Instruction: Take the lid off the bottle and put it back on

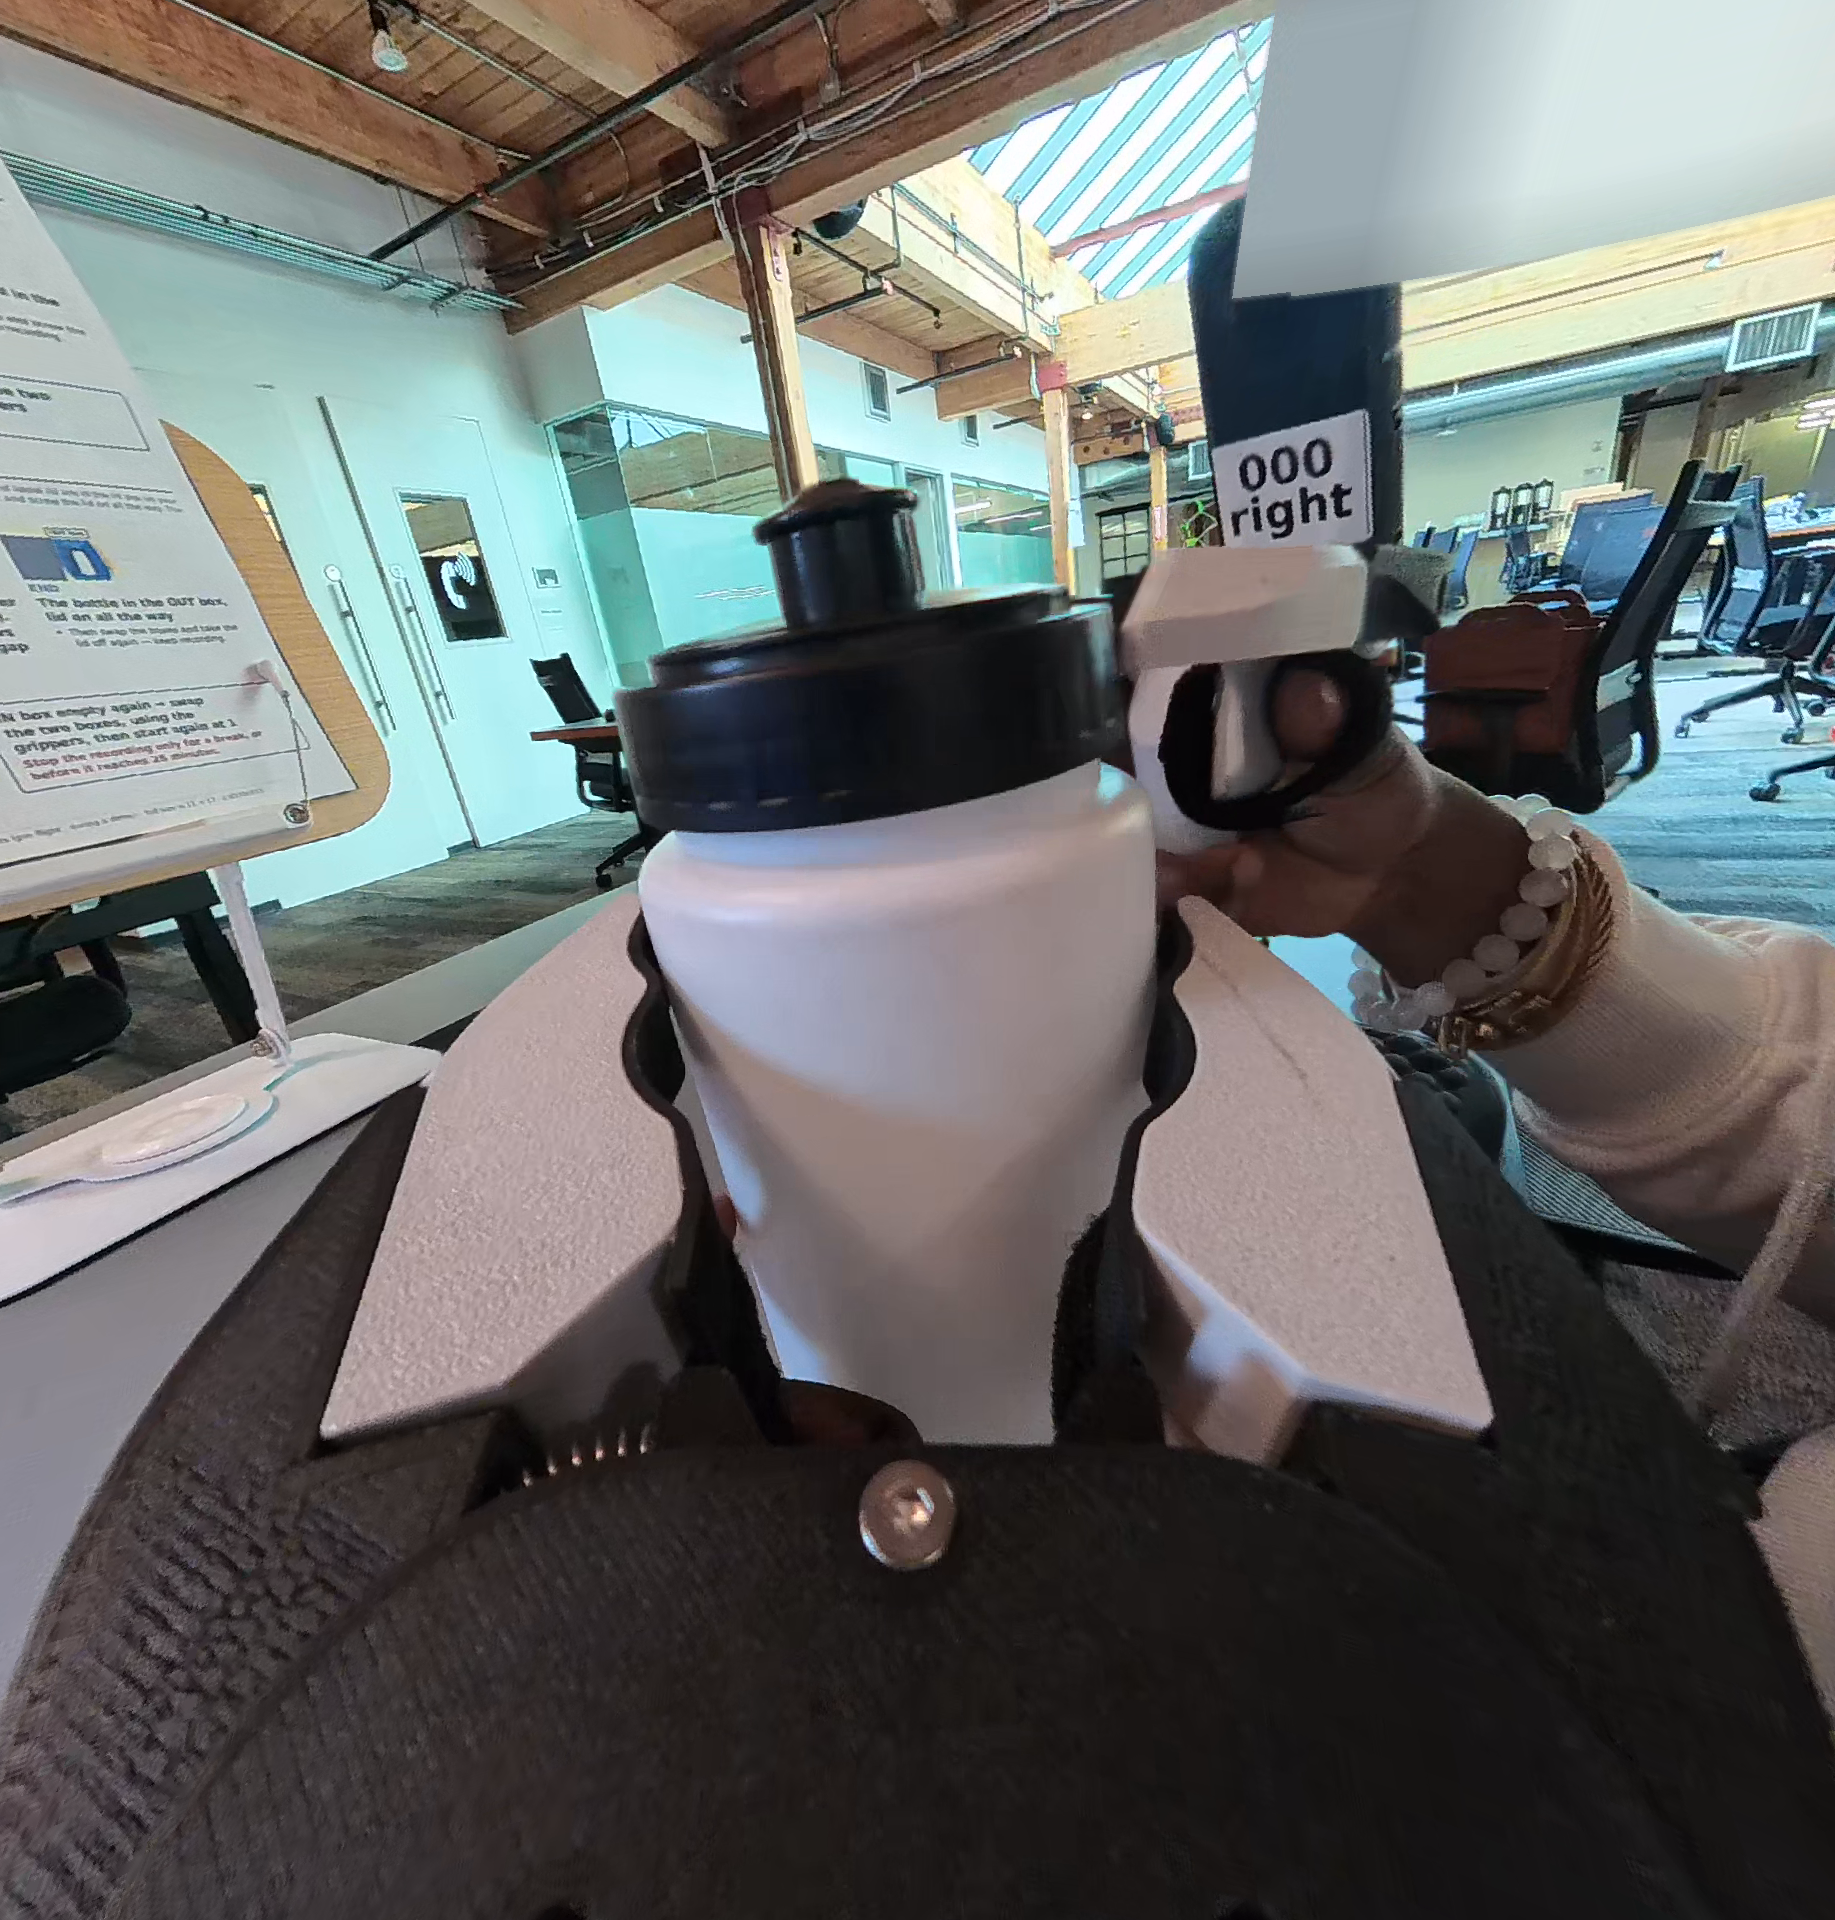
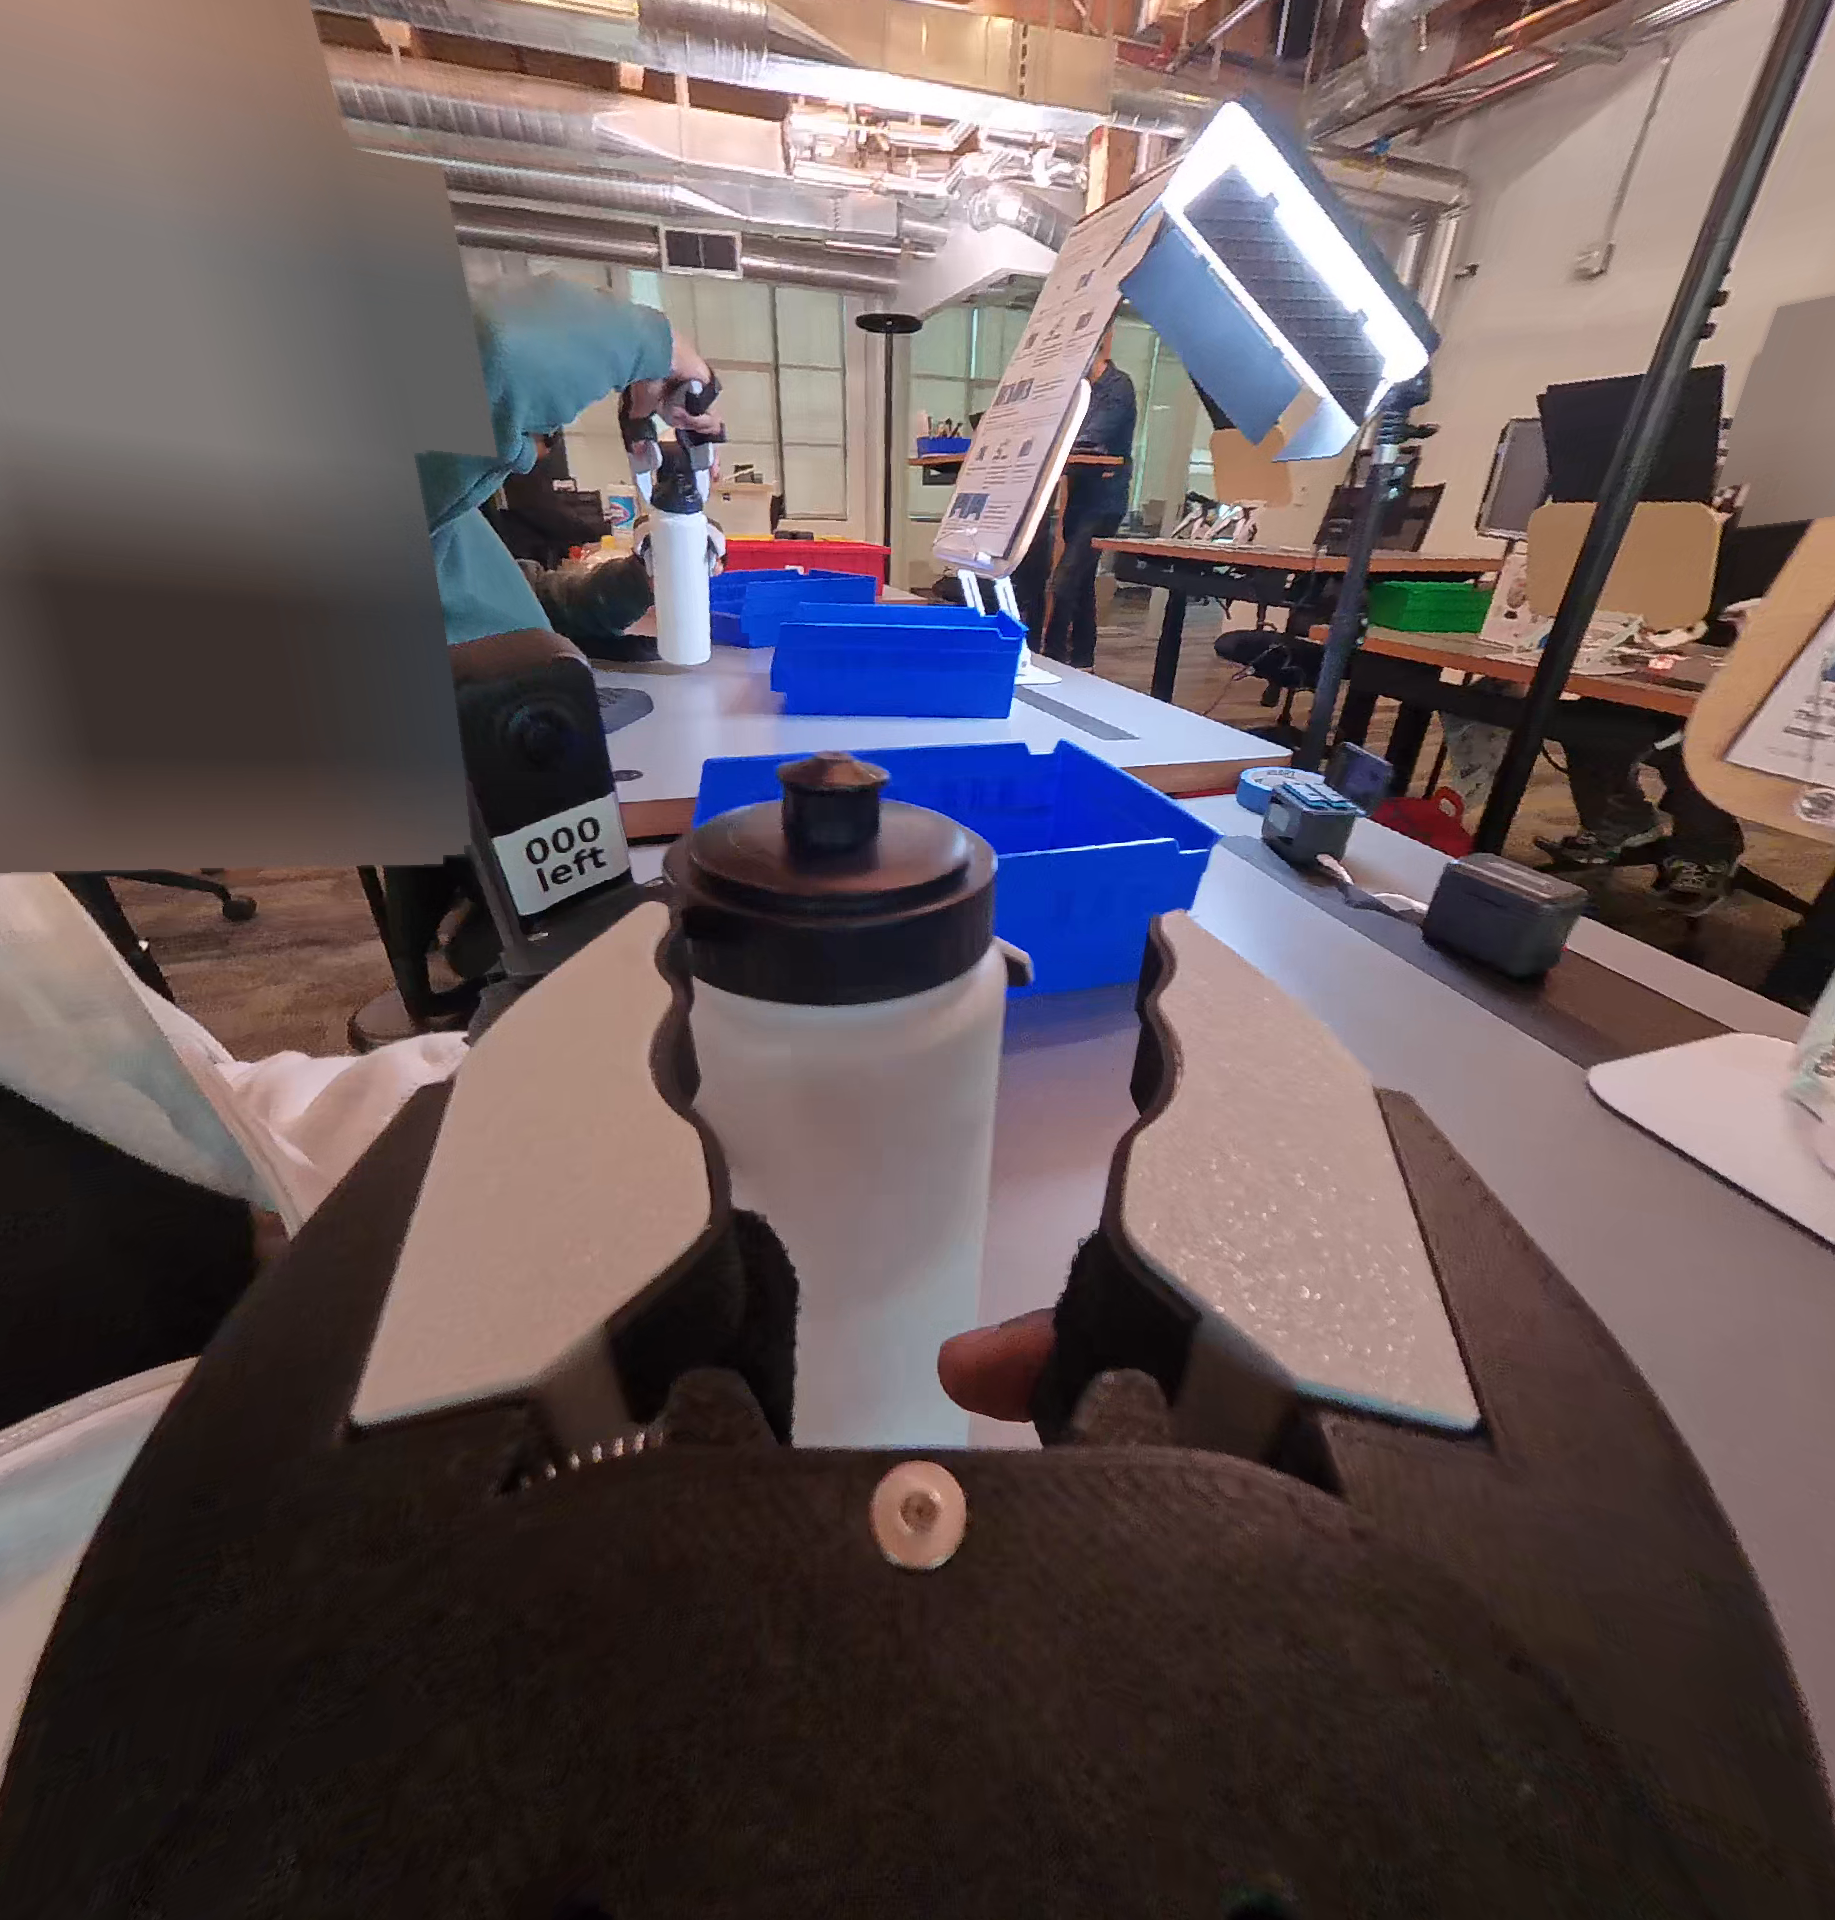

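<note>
Spanning the right wrist view, grey table (image 2: 1339,997), long, with blue bin (image 2: 1089,862) set on it just behind the bottle.

Bottle (image 1: 897,1049), white, upright, held above the table edge; body sits between the left gripper's two fingers, each wavy black pad pressed against a side of it. Left gripper (image 1: 908,997): jaws clamped on the bottle body below the shoulder.

Right gripper (image 2: 908,997): jaws spread wider than the bottle. Its left finger (image 2: 560,1122) lies against the bottle's neck and the lid's lower edge; the other finger (image 2: 1277,1164) stands clear of the bottle, with table and bin visible in the gap. Nothing grasped.

Lid (image 1: 866,717), black, wide screw type with pull spout on top, seated on the bottle; whether fully tightened cannot be told.

Hand (image 1: 1339,831) on the right gripper's handle, bead bracelet and gold bangle at the wrist, beside the lid in the left wrist view.
</note>
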### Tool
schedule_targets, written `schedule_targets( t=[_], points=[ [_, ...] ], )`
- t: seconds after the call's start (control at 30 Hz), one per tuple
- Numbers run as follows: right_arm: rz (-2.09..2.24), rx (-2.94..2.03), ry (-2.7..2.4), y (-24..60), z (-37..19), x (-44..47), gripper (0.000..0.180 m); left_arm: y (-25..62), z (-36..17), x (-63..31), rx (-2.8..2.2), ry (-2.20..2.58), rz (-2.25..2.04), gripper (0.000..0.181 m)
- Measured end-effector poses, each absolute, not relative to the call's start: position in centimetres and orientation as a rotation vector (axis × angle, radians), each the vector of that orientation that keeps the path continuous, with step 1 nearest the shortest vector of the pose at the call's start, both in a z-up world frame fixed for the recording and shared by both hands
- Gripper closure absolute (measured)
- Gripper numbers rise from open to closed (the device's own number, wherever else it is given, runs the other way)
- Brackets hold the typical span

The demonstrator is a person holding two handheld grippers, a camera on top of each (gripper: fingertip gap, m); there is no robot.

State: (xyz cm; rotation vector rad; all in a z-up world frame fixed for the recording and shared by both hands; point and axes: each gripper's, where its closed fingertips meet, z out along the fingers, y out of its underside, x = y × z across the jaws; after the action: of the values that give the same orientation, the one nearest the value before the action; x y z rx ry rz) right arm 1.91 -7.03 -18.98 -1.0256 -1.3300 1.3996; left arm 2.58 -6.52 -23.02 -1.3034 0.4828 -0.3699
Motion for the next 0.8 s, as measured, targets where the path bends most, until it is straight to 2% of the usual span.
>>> schedule_targets(
  t=[0.07, 0.1, 0.13, 0.27, 0.47, 0.6, 0.73, 0.8],
  points=[
    [1.381, -1.046, -1.283, -5.8, -18.8, 2.5, 0.107, -6.5, -23.0, 2.3, -1.301, 0.47, -0.373, 0.092],
    [1.336, -1.084, -1.225, -4.4, -18.8, 2.8, 0.129, -6.7, -23.0, 2.4, -1.295, 0.483, -0.378, 0.092],
    [1.27, -1.12, -1.167, -2.8, -18.9, 3.1, 0.142, -6.7, -23.0, 2.5, -1.297, 0.484, -0.375, 0.092],
    [1.388, -1.072, -1.17, -3.9, -18.2, 3.9, 0.135, -6.6, -23.0, 2.5, -1.299, 0.483, -0.375, 0.092],
    [1.408, -1.045, -1.337, -8.7, -19.0, 1.8, 0.1, -6.6, -23.0, 2.5, -1.299, 0.479, -0.37, 0.092],
    [1.324, -1.049, -1.35, -9.1, -19.6, 0.7, 0.107, -6.6, -23.0, 2.5, -1.299, 0.48, -0.374, 0.092],
    [1.342, -1.085, -1.328, -7.1, -19.6, 1.6, 0.094, -6.5, -23.1, 2.5, -1.303, 0.48, -0.378, 0.092],
    [1.32, -1.104, -1.285, -5.7, -19.5, 2.4, 0.097, -6.5, -23.0, 2.2, -1.302, 0.464, -0.378, 0.092]
  ],
)
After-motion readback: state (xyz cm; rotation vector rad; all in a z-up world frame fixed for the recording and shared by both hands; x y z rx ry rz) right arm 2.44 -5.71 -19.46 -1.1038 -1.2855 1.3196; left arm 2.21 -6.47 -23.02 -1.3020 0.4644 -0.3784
